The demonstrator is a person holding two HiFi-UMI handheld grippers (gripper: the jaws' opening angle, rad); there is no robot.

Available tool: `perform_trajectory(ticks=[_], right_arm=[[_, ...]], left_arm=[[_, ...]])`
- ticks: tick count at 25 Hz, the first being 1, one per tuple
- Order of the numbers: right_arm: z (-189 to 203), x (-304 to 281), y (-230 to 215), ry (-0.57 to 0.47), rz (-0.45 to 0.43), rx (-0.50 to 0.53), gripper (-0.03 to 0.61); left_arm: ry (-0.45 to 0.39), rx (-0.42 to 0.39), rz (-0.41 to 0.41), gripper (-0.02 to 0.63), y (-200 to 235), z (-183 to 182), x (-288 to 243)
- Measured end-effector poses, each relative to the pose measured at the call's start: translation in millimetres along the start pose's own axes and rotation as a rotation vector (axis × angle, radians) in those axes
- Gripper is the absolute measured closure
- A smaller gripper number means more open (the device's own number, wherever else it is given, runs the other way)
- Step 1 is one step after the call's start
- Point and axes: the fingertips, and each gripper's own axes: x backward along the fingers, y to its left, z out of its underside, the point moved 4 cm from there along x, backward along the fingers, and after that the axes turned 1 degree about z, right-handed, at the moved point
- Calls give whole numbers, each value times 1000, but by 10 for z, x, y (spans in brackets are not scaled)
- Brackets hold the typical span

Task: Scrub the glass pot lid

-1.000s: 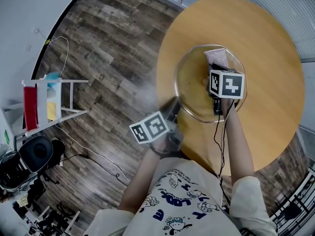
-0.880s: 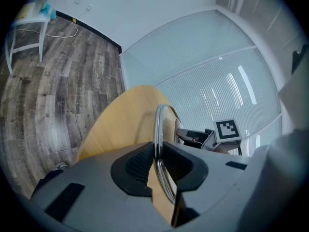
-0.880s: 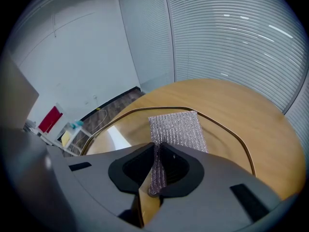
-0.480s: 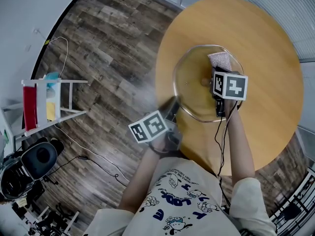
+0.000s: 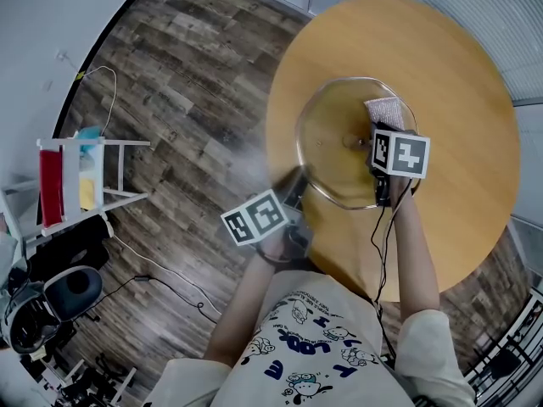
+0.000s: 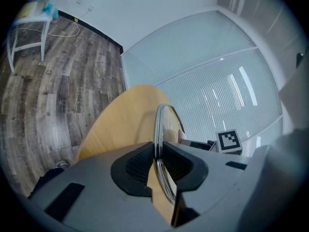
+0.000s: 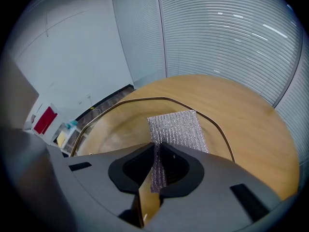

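Glass pot lid (image 5: 327, 147) lies by the left edge of the table (image 5: 462, 75), its rim clenched in the fingers of the left gripper (image 6: 157, 164). The right gripper (image 7: 157, 170), its fingers grasping the silver scouring cloth (image 7: 177, 128), has slid slightly rightward across the glass, so scrubbing looks under way.

Right gripper (image 5: 381, 127) has slid across the lid (image 5: 331, 155), rightward and a little toward the person in the head view. Its marker cube now sits closer to the lid's right rim.

Scrub pad (image 5: 384, 108) travelled with it. It was up against the far rim; now it lies back from that rim and further right on the glass.

Off the table, lower left on the floor: dark round object (image 5: 75, 285) has drifted toward the bottom of the head view. Cannot tell what it is.
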Motion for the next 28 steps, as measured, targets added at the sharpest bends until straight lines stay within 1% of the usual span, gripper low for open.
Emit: perform_trajectory(ticks=[13, 28], right_arm=[[141, 122, -128, 13, 38, -30, 523], [338, 245, -174, 32, 43, -65, 523]], left_arm=[[0, 3, -2, 546, -7, 10, 14], [-1, 10, -1, 546, 9, 74, 31]])
